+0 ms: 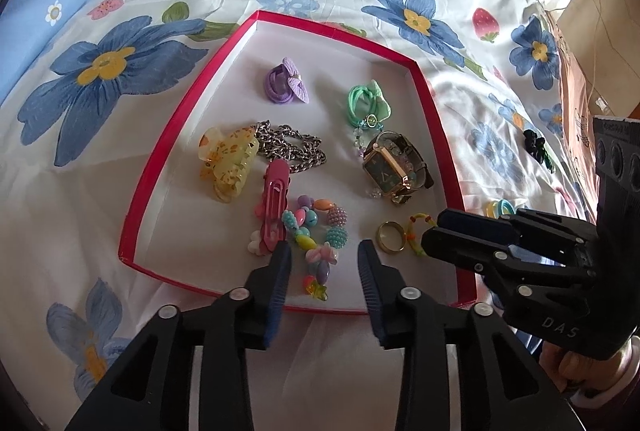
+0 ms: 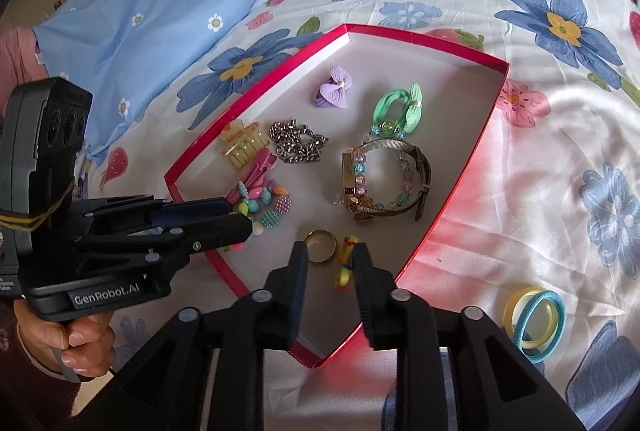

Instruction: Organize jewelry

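Observation:
A red-rimmed box (image 1: 160, 167) (image 2: 460, 183) lies on the flowered bedsheet with jewelry in it. My left gripper (image 1: 324, 251) (image 2: 240, 217) is open over its near edge, and a pastel bead bracelet (image 1: 316, 227) (image 2: 272, 209) lies loose between and below the fingers. My right gripper (image 2: 330, 251) (image 1: 434, 233) is open at the box's near right corner. A small yellow-orange woven loop (image 2: 345, 267) (image 1: 416, 231) sits between its pads, untouched. A gold ring (image 2: 320, 246) (image 1: 391, 235) lies just beside it.
The box also holds a gold watch (image 1: 394, 163), a silver chain (image 1: 288, 147), a yellow claw clip (image 1: 228, 161), a pink clip (image 1: 274, 203), and purple (image 1: 286, 81) and green (image 1: 366, 103) hair ties. Hair bands (image 2: 534, 323) and a dark scrunchie (image 1: 538, 147) lie outside on the sheet.

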### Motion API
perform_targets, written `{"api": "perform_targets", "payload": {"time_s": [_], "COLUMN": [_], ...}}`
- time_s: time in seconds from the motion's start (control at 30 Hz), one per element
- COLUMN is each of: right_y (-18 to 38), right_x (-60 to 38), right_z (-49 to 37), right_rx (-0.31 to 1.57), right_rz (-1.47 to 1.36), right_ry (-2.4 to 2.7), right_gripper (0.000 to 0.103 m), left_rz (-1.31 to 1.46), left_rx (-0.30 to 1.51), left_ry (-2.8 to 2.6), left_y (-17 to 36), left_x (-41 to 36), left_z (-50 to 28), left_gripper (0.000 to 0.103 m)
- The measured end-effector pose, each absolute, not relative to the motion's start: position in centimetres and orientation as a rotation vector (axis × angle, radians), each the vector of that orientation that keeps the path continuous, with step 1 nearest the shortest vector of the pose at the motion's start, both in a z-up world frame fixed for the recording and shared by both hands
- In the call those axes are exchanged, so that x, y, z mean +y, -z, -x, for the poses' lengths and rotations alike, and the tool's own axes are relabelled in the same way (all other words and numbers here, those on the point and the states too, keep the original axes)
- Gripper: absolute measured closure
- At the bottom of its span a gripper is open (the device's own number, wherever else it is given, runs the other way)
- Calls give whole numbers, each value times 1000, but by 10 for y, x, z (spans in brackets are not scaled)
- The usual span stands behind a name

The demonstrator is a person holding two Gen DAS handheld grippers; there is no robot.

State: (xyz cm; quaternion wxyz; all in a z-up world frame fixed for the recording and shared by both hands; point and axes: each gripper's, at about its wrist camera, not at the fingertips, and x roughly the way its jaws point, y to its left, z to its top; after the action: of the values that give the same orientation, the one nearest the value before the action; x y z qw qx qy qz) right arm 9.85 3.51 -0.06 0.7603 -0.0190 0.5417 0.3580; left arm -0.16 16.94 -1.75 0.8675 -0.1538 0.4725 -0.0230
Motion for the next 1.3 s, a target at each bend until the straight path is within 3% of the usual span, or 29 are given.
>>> {"api": "perform_targets", "payload": {"time_s": [0.13,0.27,0.4,0.6,0.7,0.83,1.17,1.3], "right_y": [-7,-15,-19,-23,-28,-35,-51,-86], "right_x": [26,16,4,-15,-22,-30,-35,-39], "right_z": [-100,-103,-102,-89,-77,-60,-36,-36], "right_rx": [1144,1105,1065,997,948,890,865,797], "right_rz": [5,-38,-87,-164,-166,-152,-40,7], "right_ry": [-768,-754,-745,-740,-730,-715,-708,-725], "right_gripper": [66,60,46,30,28,17,11,5], "left_rz": [321,332,353,392,387,319,189,168], "left_rx": [976,942,901,831,814,806,719,619], "left_ry": [38,15,-15,-79,-109,-162,-146,-124], "left_y": [10,0,-8,-12,-11,-9,-40,-78], "left_x": [169,173,175,177,175,165,132,137], "left_z": [9,22,38,65,79,96,135,148], "left_gripper": [53,30,18,8,8,7,7,1]}}
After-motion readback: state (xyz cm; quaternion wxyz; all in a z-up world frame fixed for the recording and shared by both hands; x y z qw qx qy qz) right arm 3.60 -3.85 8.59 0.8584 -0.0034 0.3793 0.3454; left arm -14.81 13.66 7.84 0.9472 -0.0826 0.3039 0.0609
